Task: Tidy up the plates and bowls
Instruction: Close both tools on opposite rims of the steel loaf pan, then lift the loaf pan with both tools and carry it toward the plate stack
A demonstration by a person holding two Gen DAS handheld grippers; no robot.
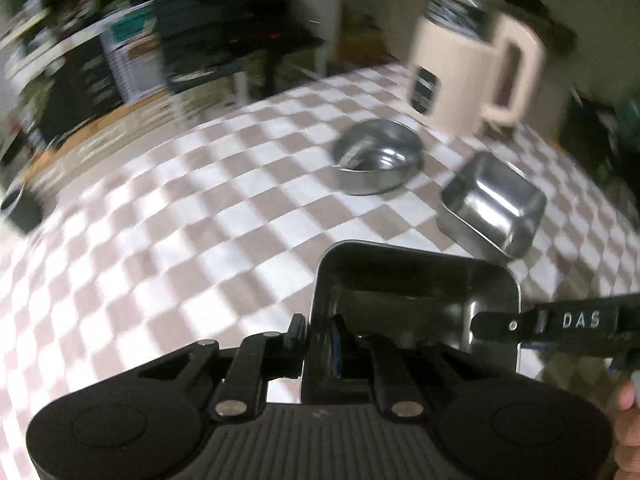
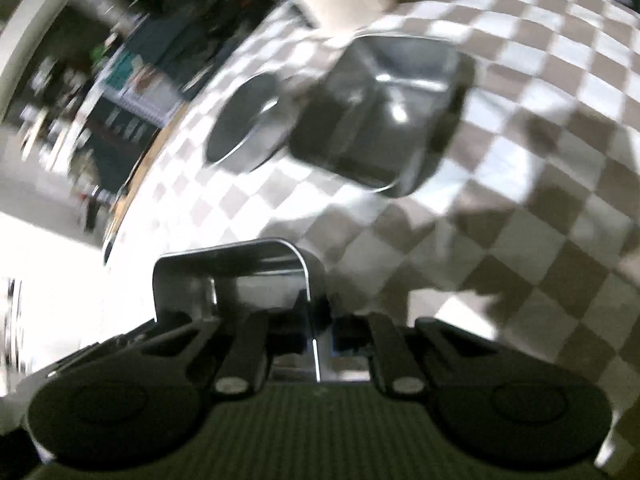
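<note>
left wrist view: left gripper (image 1: 316,336) and right gripper (image 1: 496,324) each clamp a wall of the near tray (image 1: 416,280); second tray (image 1: 494,206) lies just beyond.

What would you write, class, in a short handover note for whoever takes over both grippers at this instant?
Left gripper: shut on the near-left wall of the square steel tray.
Right gripper: shut on the same tray's opposite wall.
On the checked tablecloth ahead: a round steel bowl and a second square steel tray, side by side, near a cream jug.
Done: tray gripped from both sides.
Left: nothing is stacked yet; group the three steel pieces.
</note>
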